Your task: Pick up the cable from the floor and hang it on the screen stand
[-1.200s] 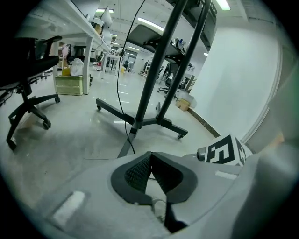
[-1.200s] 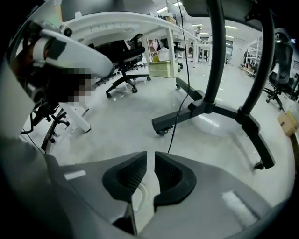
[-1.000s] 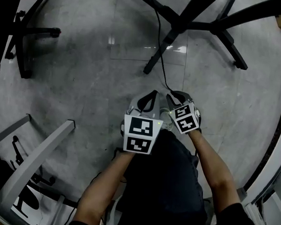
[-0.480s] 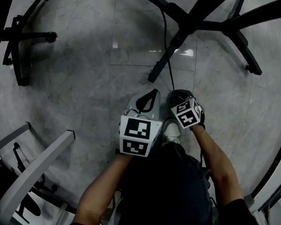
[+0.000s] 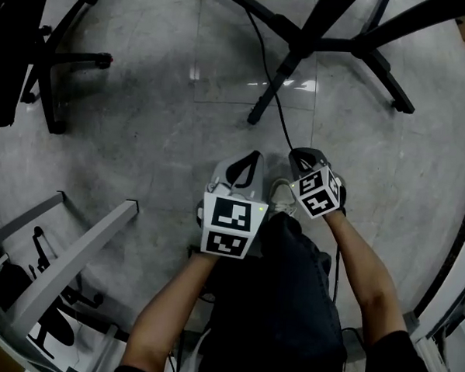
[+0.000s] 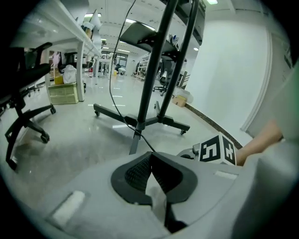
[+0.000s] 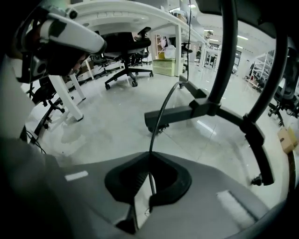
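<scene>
A thin black cable (image 5: 284, 132) runs across the grey floor from the black screen stand (image 5: 302, 39) to my right gripper (image 5: 294, 153). In the right gripper view the cable (image 7: 161, 116) rises from between the jaws, which have just been closing, and my right gripper (image 7: 149, 158) is shut on it. The stand's pole (image 7: 225, 70) and legs stand close ahead. My left gripper (image 5: 254, 154) is beside the right one, shut, with nothing seen between its pads (image 6: 150, 155). In the left gripper view the cable (image 6: 110, 84) hangs down the stand (image 6: 159, 60).
Black office chair bases (image 5: 60, 63) stand at the far left and a white desk leg (image 5: 73, 258) at the near left. The person's dark trouser legs and a pale shoe (image 5: 282, 196) are right under the grippers. A wall skirting (image 5: 460, 224) curves along the right.
The right gripper now sits a little further up and to the right in the head view, at the cable's lower end. The left gripper has hardly shifted.
</scene>
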Tool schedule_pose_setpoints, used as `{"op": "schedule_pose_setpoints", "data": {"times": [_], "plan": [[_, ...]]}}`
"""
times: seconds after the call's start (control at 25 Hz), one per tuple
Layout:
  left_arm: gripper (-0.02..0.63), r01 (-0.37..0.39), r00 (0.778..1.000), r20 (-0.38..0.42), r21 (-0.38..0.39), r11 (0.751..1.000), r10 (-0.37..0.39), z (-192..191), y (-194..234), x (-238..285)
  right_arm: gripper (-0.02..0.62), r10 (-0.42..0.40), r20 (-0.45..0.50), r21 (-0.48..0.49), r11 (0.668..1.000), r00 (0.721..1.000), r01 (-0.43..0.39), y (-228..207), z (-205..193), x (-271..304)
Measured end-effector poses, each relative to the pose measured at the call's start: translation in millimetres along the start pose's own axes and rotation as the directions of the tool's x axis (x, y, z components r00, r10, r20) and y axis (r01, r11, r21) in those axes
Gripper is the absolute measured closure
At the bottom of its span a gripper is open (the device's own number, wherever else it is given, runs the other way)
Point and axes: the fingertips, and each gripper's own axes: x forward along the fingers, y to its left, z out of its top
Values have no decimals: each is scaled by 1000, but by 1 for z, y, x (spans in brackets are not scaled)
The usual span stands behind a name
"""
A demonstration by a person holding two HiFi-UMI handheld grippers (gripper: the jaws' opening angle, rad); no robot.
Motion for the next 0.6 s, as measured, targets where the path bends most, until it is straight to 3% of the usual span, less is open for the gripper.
{"op": "schedule_pose_setpoints", "data": {"times": [0.2,0.6], "plan": [[609,-12,999,47,60,998,9,63,-18,-66,586,-15,36,-55,998,999,17,11,52,-85],[601,-60,989,144,105,993,44,183,-43,-173,588,-79,144,-145,984,986,100,9,167,-247]]}}
